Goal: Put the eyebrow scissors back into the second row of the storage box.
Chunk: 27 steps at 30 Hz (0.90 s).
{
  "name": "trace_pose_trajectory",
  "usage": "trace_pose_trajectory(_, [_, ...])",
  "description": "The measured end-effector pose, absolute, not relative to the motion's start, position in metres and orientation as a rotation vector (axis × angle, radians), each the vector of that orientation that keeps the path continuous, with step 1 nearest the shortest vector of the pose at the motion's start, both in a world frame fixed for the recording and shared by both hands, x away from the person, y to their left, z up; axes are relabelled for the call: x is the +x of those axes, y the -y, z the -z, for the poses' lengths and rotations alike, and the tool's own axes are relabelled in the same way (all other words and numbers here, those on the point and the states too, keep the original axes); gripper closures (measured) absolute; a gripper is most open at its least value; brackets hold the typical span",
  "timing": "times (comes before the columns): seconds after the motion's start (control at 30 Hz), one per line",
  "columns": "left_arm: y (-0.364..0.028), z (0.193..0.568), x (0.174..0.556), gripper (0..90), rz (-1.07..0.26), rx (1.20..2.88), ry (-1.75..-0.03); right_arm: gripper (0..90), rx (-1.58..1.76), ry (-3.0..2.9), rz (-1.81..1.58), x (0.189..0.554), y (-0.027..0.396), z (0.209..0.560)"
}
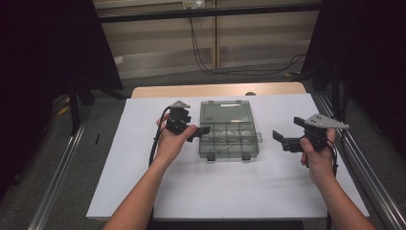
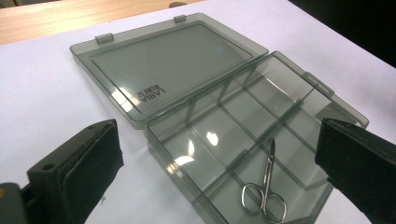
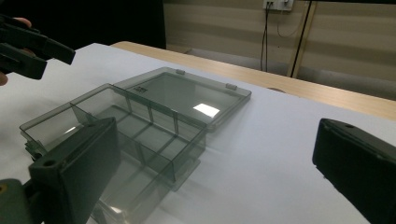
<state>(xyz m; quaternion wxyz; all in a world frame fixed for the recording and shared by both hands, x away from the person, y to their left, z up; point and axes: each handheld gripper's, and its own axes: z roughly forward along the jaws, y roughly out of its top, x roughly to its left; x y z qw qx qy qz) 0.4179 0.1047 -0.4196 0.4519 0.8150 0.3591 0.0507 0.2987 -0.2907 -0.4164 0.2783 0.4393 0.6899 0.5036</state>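
Observation:
A smoky clear compartment box (image 1: 239,139) lies open mid-table, its lid (image 1: 226,112) folded flat behind it. Small steel scissors (image 2: 265,193) rest in a front compartment; the other compartments look bare. My left gripper (image 1: 201,132) hovers at the box's left edge, jaws wide apart and holding nothing; in the left gripper view the left gripper (image 2: 217,140) frames the box (image 2: 243,116) and lid (image 2: 163,70). My right gripper (image 1: 287,129) is held above the table to the right of the box, apart from it. In its own view the right gripper (image 3: 215,149) stands open and bare, facing the box (image 3: 130,135).
The white table top (image 1: 215,191) has a wooden strip (image 1: 215,89) along its far edge. Metal rails (image 1: 62,167) run down both sides. Black cables (image 1: 249,71) trail on the floor behind. The left gripper (image 3: 28,46) appears far off in the right gripper view.

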Motion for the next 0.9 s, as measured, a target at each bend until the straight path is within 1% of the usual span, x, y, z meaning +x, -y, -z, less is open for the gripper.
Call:
trace_pose_trajectory(0.47, [-0.106,0.423,0.434,1.8,-0.121,1.967,-0.930,2.3,1.197,-1.893,-1.373,0.330,0.276,0.422])
trace_pose_trajectory(0.53, [-0.104,0.424,0.435,3.1,-0.127,1.974,-0.931,0.0,1.207,-1.889,-1.391,0.334,0.274,0.423])
trace_pose_trajectory(0.9, [-0.102,0.432,0.440,3.6,-0.106,1.953,-0.950,0.1,1.230,-1.894,-1.407,0.351,0.272,0.424])
